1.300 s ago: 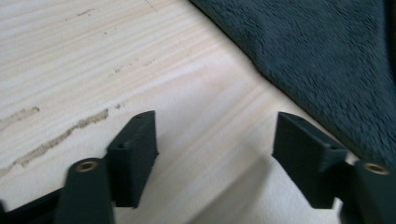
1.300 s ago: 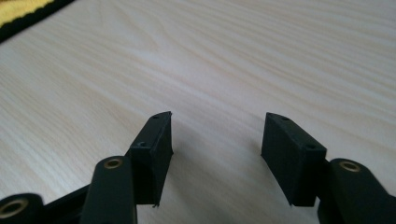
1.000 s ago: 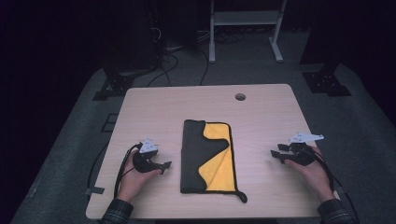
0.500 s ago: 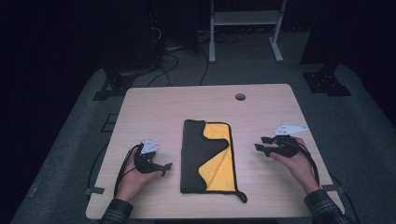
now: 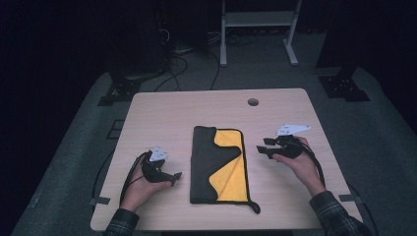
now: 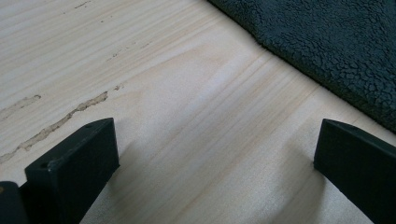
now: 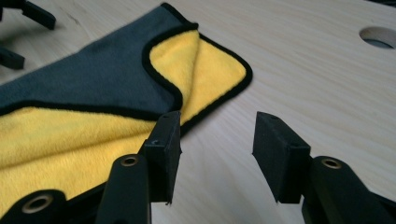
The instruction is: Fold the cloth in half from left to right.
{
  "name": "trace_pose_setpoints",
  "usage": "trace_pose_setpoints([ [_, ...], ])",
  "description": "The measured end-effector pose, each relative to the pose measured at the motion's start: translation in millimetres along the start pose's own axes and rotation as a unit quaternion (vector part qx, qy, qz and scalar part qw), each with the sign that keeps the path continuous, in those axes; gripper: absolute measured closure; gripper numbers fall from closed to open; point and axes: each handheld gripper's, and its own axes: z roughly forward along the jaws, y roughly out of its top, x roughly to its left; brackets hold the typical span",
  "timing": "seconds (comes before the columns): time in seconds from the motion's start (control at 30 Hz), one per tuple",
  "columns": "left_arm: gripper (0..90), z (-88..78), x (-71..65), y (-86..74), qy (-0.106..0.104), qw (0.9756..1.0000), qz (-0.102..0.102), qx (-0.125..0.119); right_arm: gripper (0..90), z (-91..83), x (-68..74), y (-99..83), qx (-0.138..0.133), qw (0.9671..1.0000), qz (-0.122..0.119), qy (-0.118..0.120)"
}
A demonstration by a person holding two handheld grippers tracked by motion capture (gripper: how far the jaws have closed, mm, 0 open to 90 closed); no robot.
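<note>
Cloth (image 5: pixel 219 164): mid-table (image 5: pixel 162 115), long axis running away from the person.
Right gripper (image 5: pixel 263 147): jaws apart, empty, just beside cloth's right edge; nearer.
Left gripper (image 5: pixel 173 178): jaws wide, empty, left of cloth.

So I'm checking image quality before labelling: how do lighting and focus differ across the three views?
High view: dim and soft, dark surroundings, only the table lit. Left gripper view: bright, wood grain sharp, soft shadows beside the tongs. Right gripper view: evenly lit cloth, near tongs slightly blurred, no glare.
</note>
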Motion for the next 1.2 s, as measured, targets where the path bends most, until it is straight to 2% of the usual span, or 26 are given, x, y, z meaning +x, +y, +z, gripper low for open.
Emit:
trace_pose_setpoints([
  [0.07,0.0,0.0,0.0,0.0,0.0,1.0,0.0,0.0,50.1,4.7,2.0,4.6,0.008,0.9999,-0.008,0.003],
  [0.3,0.0,0.4,0.0,0.3,0.001,1.0,-0.001,0.0,50.3,18.1,7.8,22.9,0.0,0.9997,-0.018,0.018],
  [0.63,0.0,0.5,-0.1,0.3,0.001,1.0,-0.001,-0.001,50.6,51.8,19.4,47.6,0.001,0.9986,-0.038,0.038],
  [0.77,0.0,0.4,0.0,0.4,0.002,1.0,0.0,-0.001,51.4,69.6,22.7,55.2,0.005,0.998,-0.037,0.051],
  [0.87,0.0,0.4,0.0,0.3,0.002,1.0,0.0,-0.001,52.1,81.1,24.5,60.6,0.006,0.9979,-0.033,0.055],
  [1.03,0.0,0.5,-0.1,0.3,0.001,1.0,-0.001,-0.001,52.4,97.3,31.6,67.2,0.018,0.9971,-0.043,0.06],
  [1.2,0.0,0.5,-0.1,0.3,0.001,1.0,-0.001,-0.001,53.3,115.4,39.8,66.6,0.032,0.9963,-0.047,0.065],
])
